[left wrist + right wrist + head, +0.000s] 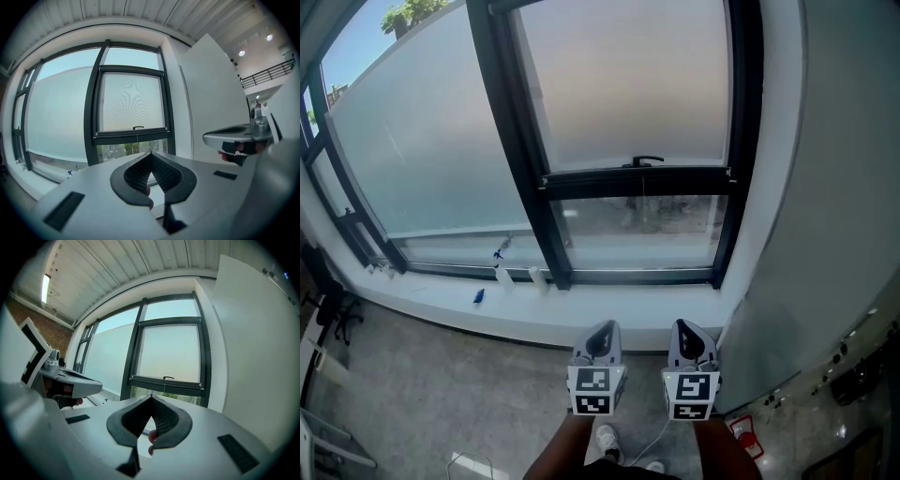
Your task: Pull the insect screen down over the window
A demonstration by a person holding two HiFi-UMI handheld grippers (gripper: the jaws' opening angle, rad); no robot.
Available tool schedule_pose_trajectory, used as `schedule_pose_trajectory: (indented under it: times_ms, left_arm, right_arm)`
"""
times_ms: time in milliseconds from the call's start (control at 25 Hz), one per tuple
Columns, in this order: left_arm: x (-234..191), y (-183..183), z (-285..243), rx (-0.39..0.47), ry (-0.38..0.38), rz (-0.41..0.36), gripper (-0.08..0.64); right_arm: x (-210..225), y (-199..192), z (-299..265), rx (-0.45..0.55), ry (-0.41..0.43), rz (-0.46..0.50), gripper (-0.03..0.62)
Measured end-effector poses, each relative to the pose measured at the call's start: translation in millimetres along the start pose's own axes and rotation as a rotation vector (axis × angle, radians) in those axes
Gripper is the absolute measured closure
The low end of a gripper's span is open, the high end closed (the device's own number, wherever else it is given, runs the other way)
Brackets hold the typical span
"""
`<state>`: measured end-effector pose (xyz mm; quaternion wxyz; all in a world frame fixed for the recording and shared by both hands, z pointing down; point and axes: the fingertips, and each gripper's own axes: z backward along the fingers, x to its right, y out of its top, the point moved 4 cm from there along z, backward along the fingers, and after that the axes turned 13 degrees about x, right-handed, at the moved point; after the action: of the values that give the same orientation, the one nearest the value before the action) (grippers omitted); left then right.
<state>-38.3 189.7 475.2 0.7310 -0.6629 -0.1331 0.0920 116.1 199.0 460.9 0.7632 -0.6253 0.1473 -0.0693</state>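
Jaws on both tools are pressed together with nothing between them, as each gripper view shows me. In the head view my left gripper [601, 330] and right gripper [690, 328] sit side by side at six o'clock, well apart from the window [742, 141], which lies at twelve o'clock from them. The insect screen [628, 84] covers the upper part of the right-hand pane. Its dark bottom bar [581, 183] runs across at about mid-height, with a small handle [645, 161] on top and a thin cord [643, 202] hanging below. Under the bar the glass is uncovered. On the white sill [441, 305] at nine o'clock lie a few small items I cannot identify.
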Motion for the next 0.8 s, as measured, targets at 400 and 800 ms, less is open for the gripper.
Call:
schedule_pose_trajectory:
  times_ms: [400, 800]
  left_arm:
    - [-0.7, 1.4, 13.9, 0.008, -0.004, -0.002, 0.557]
    - [-7.5, -3.7, 1.0, 0.006, -0.02, 0.008, 0.557]
  right_arm:
    - [-13.8, 4.4, 10.3, 0.02, 0.002, 0.011, 0.589]
    - [-19.9, -4.3, -2.2, 0.009, 0.004, 0.02, 0.589]
